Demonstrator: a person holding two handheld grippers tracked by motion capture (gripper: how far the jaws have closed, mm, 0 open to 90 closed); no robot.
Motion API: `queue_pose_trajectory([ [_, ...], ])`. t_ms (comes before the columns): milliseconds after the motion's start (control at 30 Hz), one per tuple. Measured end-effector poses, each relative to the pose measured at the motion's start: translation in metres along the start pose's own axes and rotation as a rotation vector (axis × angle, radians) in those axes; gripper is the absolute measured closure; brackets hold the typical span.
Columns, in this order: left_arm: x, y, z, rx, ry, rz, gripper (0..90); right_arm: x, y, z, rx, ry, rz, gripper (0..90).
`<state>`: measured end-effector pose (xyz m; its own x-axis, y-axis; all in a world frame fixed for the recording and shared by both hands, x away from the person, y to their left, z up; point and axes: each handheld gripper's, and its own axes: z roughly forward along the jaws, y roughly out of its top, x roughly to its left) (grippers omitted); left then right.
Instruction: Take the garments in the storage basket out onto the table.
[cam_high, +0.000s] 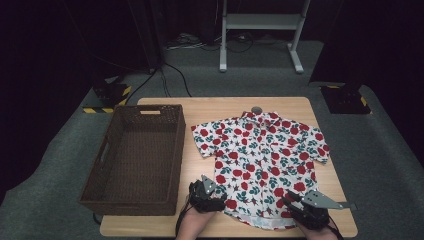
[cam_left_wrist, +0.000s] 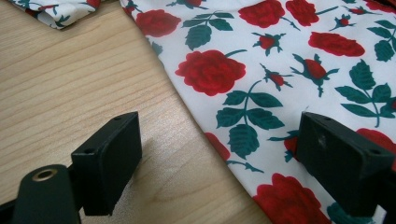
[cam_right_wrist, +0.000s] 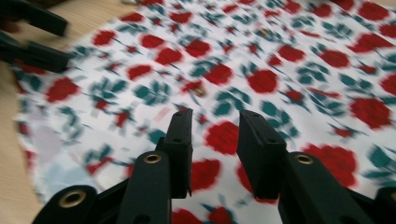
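A white short-sleeved shirt (cam_high: 260, 160) with red roses and green leaves lies spread flat on the right half of the wooden table (cam_high: 200, 107), collar away from me. My left gripper (cam_high: 206, 192) hangs at the shirt's near left hem. In the left gripper view it (cam_left_wrist: 217, 135) stands wide open, one jaw over bare wood and the other over the shirt (cam_left_wrist: 280, 70). My right gripper (cam_high: 300, 202) hovers over the near right hem. Its (cam_right_wrist: 215, 116) jaws stand a little apart above the shirt (cam_right_wrist: 280, 70), with nothing between them. The left gripper's fingers (cam_right_wrist: 32, 37) show farther off.
An empty brown wicker basket (cam_high: 177, 150) takes up the table's left half, close beside the shirt's sleeve. A small grey round disc (cam_high: 256, 109) sits on the table by the collar. Behind the table are a white metal stand (cam_high: 260, 22) and cables (cam_high: 172, 75) on the grey floor.
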<state>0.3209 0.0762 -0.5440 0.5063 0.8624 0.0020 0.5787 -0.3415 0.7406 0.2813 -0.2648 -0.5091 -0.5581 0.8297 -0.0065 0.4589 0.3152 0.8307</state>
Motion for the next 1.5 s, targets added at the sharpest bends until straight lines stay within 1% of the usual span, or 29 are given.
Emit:
queue_pose_trajectory([
  [100, -0.002, 0.001, 0.001, -0.002, -0.010, -0.009, 14.8, -0.016, -0.003, 0.002, 0.021, -0.040, 0.013, 60.7],
  [167, -0.004, 0.002, 0.001, -0.006, -0.020, 0.002, 15.5, -0.027, -0.003, 0.003, 0.031, -0.063, 0.021, 58.3],
  [267, -0.005, 0.004, 0.002, -0.023, -0.022, 0.022, 15.6, -0.040, 0.000, 0.005, 0.038, -0.091, 0.029, 55.1],
  [333, -0.006, 0.008, 0.002, -0.028, -0.028, 0.041, 15.6, -0.048, 0.001, 0.007, 0.027, -0.106, 0.024, 53.8],
  [367, -0.006, 0.010, 0.003, -0.032, -0.032, 0.042, 15.5, -0.052, 0.002, 0.008, 0.030, -0.113, 0.028, 53.1],
  [467, -0.006, 0.019, 0.006, -0.043, -0.040, 0.051, 15.5, -0.062, 0.004, 0.013, 0.044, -0.124, 0.052, 49.8],
  [533, -0.006, 0.025, 0.011, -0.051, -0.065, 0.053, 15.5, -0.067, 0.004, 0.017, 0.053, -0.131, 0.064, 48.0],
  [567, -0.006, 0.028, 0.015, -0.048, -0.075, 0.049, 15.5, -0.069, 0.005, 0.020, 0.053, -0.127, 0.063, 47.2],
  [600, -0.006, 0.030, 0.017, -0.042, -0.078, 0.047, 15.4, -0.071, 0.006, 0.024, 0.063, -0.131, 0.062, 44.3],
  [667, -0.006, 0.035, 0.025, -0.018, -0.077, 0.035, 15.4, -0.074, 0.007, 0.030, 0.079, -0.125, 0.076, 39.3],
  [733, -0.005, 0.039, 0.032, 0.014, -0.071, 0.016, 15.1, -0.076, 0.009, 0.037, 0.102, -0.134, 0.087, 34.0],
  [800, -0.005, 0.043, 0.038, 0.031, -0.058, 0.006, 15.0, -0.078, 0.010, 0.043, 0.115, -0.141, 0.108, 33.9],
  [867, -0.005, 0.045, 0.041, 0.035, -0.046, -0.001, 14.8, -0.080, 0.011, 0.047, 0.120, -0.139, 0.113, 33.9],
  [900, -0.005, 0.046, 0.041, 0.039, -0.042, 0.001, 14.6, -0.080, 0.011, 0.048, 0.129, -0.137, 0.123, 33.9],
  [1033, -0.009, 0.046, 0.042, 0.053, -0.031, 0.039, 13.0, -0.080, 0.007, 0.052, 0.155, -0.148, 0.104, 32.7],
  [1100, -0.010, 0.045, 0.042, 0.051, -0.029, 0.034, 12.6, -0.079, 0.004, 0.053, 0.176, -0.149, 0.093, 32.6],
  [1133, -0.011, 0.044, 0.041, 0.050, -0.027, 0.034, 12.6, -0.078, 0.003, 0.052, 0.171, -0.149, 0.090, 32.7],
  [1200, -0.012, 0.042, 0.039, 0.049, -0.029, 0.036, 12.5, -0.078, 0.000, 0.051, 0.165, -0.146, 0.103, 32.6],
  [1300, -0.014, 0.038, 0.036, 0.039, -0.040, 0.044, 11.7, -0.077, -0.003, 0.047, 0.161, -0.142, 0.103, 32.5],
  [1500, -0.023, 0.027, 0.025, 0.038, -0.052, 0.061, 11.5, -0.069, -0.013, 0.032, 0.164, -0.135, 0.106, 32.4],
])
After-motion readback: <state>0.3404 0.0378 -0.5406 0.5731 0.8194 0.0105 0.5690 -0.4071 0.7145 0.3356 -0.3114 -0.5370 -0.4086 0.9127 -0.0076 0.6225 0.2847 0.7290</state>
